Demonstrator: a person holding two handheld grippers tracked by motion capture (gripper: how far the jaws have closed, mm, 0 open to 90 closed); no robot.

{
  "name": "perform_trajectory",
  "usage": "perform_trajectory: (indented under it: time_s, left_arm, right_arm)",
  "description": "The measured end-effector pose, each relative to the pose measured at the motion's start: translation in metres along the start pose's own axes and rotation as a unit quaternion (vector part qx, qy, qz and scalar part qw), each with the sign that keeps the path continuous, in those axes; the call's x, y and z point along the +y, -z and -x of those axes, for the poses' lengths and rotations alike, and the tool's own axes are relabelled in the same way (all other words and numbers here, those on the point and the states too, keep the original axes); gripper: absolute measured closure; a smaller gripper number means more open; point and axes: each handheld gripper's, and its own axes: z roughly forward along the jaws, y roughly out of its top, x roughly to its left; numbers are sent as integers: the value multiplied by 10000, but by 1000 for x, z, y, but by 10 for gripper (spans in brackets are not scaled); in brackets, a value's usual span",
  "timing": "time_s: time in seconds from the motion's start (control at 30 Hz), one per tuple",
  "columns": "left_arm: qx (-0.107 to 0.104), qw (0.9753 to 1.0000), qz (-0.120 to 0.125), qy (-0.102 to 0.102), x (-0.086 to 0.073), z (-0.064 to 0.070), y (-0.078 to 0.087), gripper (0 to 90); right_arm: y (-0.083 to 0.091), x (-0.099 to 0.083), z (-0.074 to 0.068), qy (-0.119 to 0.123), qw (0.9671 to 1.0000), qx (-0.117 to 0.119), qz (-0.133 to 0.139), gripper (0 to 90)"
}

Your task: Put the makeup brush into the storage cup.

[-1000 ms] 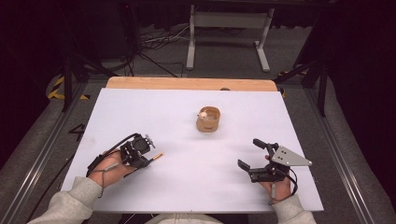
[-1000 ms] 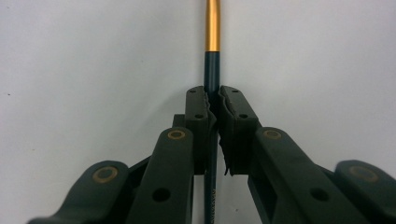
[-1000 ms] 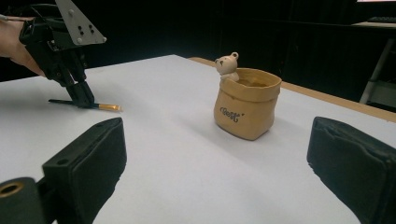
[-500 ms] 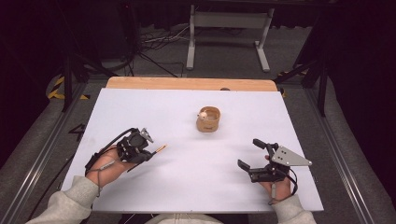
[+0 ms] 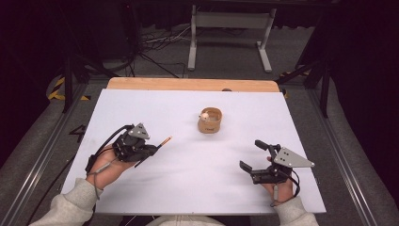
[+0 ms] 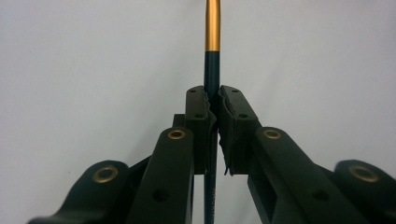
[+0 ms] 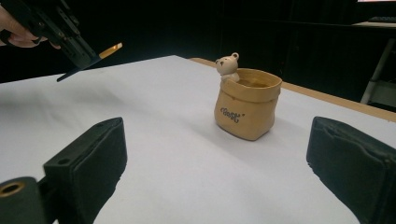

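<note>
Jaws first: the left gripper (image 5: 151,149) is clenched tight on a pen (image 6: 212,70), pads squeezing the dark barrel from both sides, gold end poking out ahead. The right gripper (image 5: 251,157) has its jaws spread wide with nothing between them, resting near the table's (image 5: 155,108) near right corner.

In the high view the pen (image 5: 162,141) sits out over the left half of the table, closer to the near edge than the far one, gold tip aimed toward the middle. From the right gripper view it looks lifted clear of the surface, tilted, tip up.

Past the middle, toward the far edge, stands the pot (image 5: 210,121), a tan sack-shaped holder with a little bear (image 7: 227,66) perched on its rim. Well apart from both grippers.

Handling, by my read: the pen is light, rigid and smooth, so it could swivel or slide in a two-pad pinch. The grip is on the barrel with plenty of length ahead, which seems sound. The pot looks ceramic, so hard, probably breakable, and light enough to skid or tip if nudged. If it needs steadying, I'd take it by the body, away from that bear, which looks the frailest bit.
</note>
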Motion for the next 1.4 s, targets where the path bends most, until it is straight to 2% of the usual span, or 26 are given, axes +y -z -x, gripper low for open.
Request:
perform_trajectory:
  time_s: [0.2, 0.3, 0.43, 0.57, 0.67, 0.7, 0.77, 0.83, 1.0, 1.1, 1.13, 1.17, 1.2, 1.23, 1.27, 1.3, 1.33, 1.4]
  left_arm:
    - [-190, 9982, 574, 23, -5, -1, 2, 823]
    - [-303, 9955, 898, -17, -7, -1, 2, 823]
    - [-447, 9904, 1305, 28, -11, 0, 1, 823]
    - [-555, 9842, 1682, 36, -16, 1, -1, 823]
    - [-591, 9782, 1988, -61, -19, 2, -2, 823]
    - [-591, 9782, 1988, -61, -19, 2, -2, 823]
    - [-588, 9730, 2228, -152, -21, 6, -4, 823]
    - [-636, 9689, 2383, -204, -22, 7, -5, 823]
    - [-945, 9569, 2745, -116, -23, 10, -7, 823]
    - [-1094, 9486, 2967, -123, -24, 12, -9, 823]
    - [-1142, 9468, 3006, -132, -24, 12, -11, 823]
    - [-1142, 9468, 3006, -132, -24, 12, -11, 823]
    - [-1235, 9427, 3096, -172, -25, 14, -14, 823]
    - [-1252, 9409, 3140, -194, -25, 15, -15, 823]
    - [-1252, 9409, 3140, -194, -25, 15, -15, 823]
    - [-1260, 9397, 3168, -254, -25, 17, -16, 823]
    - [-1282, 9371, 3231, -323, -24, 19, -18, 823]
    - [-1312, 9349, 3279, -364, -24, 21, -19, 823]
  right_arm:
    - [0, 0, 0, -10, 10000, 12, 5, 52]
    - [0, 0, 0, -18, 10000, 11, 9, 53]
    - [0, 0, 0, -17, 10000, 16, 13, 52]
    - [0, 0, 0, -25, 10000, 26, 15, 52]
    - [0, 0, 0, -19, 10000, 26, 11, 52]
    - [0, 0, 0, -19, 10000, 26, 11, 52]
    - [0, 0, 0, -25, 10000, 36, 23, 52]
    - [0, 0, 0, -19, 10000, 39, 16, 52]
    - [0, 0, 0, -14, 10000, 45, 12, 53]
    - [0, 0, 0, -11, 10000, 48, 15, 52]
    - [0, 0, 0, -9, 10000, 51, 13, 52]
    - [0, 0, 0, -7, 10000, 52, 12, 53]
    - [0, 0, 0, -11, 10000, 53, 13, 52]
    - [0, 0, 0, -9, 10000, 57, 13, 52]
    - [0, 0, 0, -9, 10000, 57, 13, 52]
    - [0, 0, 0, -6, 10000, 60, 13, 53]
    - [0, 0, 0, -5, 10000, 63, 11, 53]
    - [0, 0, -1, 6, 10000, 70, 15, 53]
